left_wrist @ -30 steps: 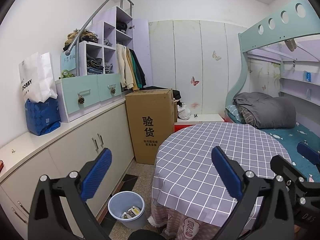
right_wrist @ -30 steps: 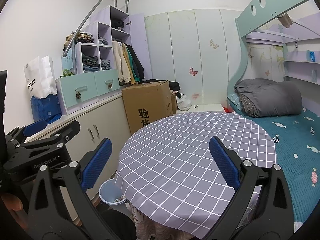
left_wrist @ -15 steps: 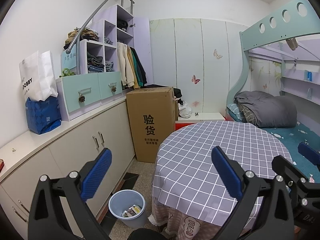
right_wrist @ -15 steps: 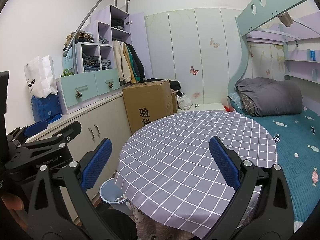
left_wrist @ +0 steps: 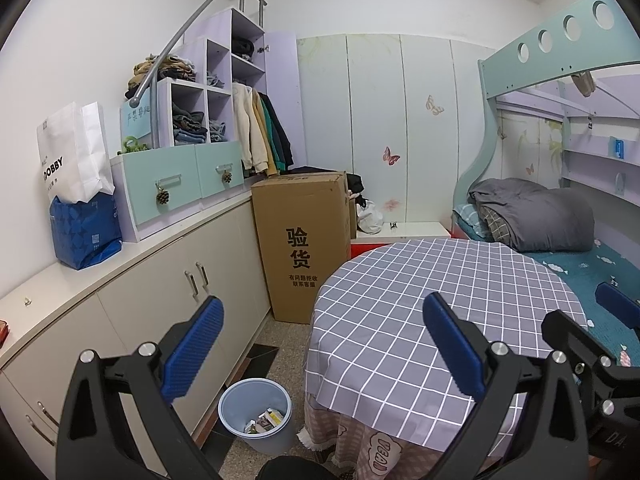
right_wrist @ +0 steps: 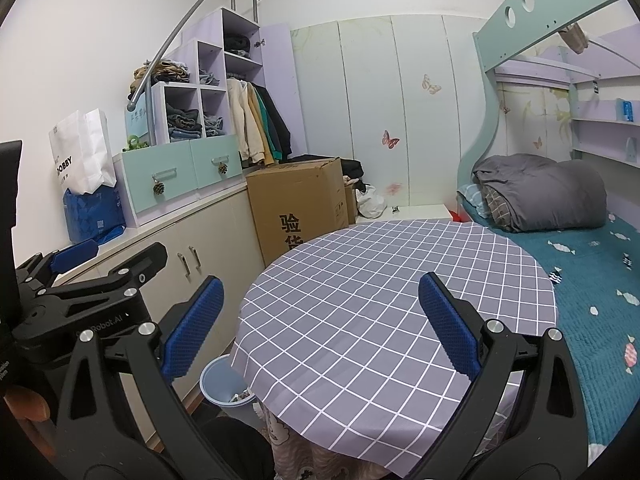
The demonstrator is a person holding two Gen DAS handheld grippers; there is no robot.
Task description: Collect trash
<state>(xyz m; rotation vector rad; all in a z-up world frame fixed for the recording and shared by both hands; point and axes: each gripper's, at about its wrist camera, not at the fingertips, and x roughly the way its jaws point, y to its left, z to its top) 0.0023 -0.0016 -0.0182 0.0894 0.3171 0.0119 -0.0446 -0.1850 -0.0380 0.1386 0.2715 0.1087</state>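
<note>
A light blue trash bin [left_wrist: 256,414] stands on the floor between the cabinets and the round table; it holds some small packets. It also shows in the right wrist view [right_wrist: 224,388], partly hidden by the tablecloth. My left gripper [left_wrist: 324,344] is open and empty, held above the bin and the table's left edge. My right gripper [right_wrist: 320,324] is open and empty over the table's near side. The round table [right_wrist: 380,300] has a grey checked cloth with nothing on it.
A tall cardboard box [left_wrist: 304,240] stands behind the table. White cabinets [left_wrist: 140,292] run along the left wall with bags on top. A bunk bed [left_wrist: 560,232] with a grey quilt is at the right. The floor gap by the bin is narrow.
Both views have drifted slightly back and up; the bin sits a little lower in the left view. Both grippers stay open and empty.
</note>
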